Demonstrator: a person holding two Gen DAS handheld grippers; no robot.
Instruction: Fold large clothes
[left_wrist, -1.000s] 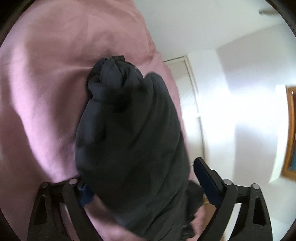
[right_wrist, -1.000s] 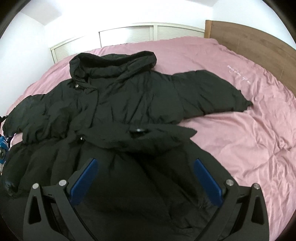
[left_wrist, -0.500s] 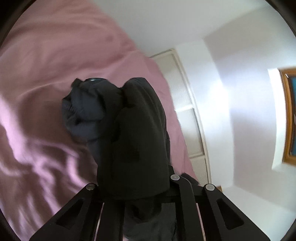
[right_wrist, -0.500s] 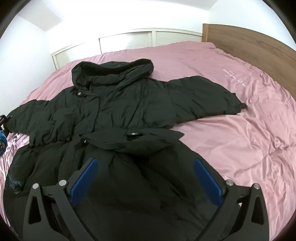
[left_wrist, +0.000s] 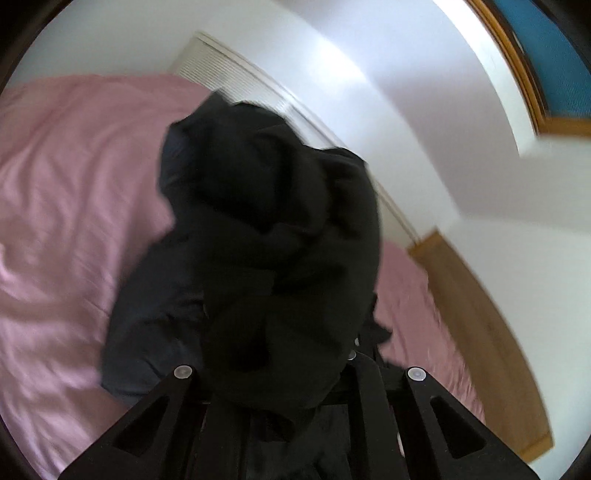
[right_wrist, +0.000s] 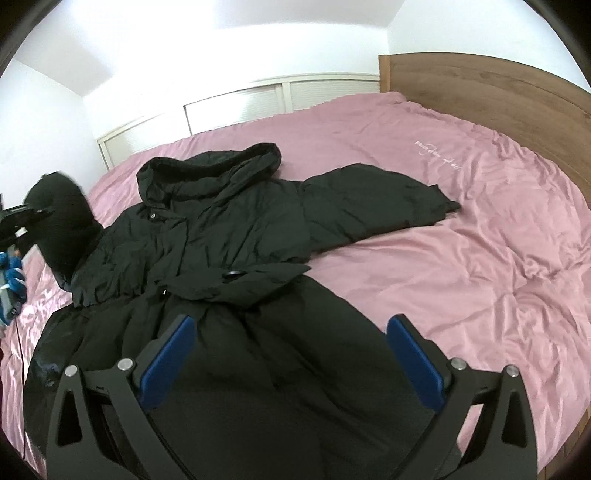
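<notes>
A black hooded coat lies spread front-up on the pink bed sheet. Its hood points toward the far wall, and one sleeve stretches out to the right. My left gripper is shut on the other sleeve, which is bunched up and fills the middle of the left wrist view. In the right wrist view that raised sleeve hangs above the bed at the far left. My right gripper is open above the coat's lower part, with nothing between its blue pads.
A wooden headboard borders the bed on the right. White louvred doors run along the far wall. A blue-gloved hand shows at the left edge. A framed picture hangs on the white wall.
My left gripper closed on the sleeve, then lifted it off the bed while rolling. My right gripper drew back and up a little, so more of the coat shows.
</notes>
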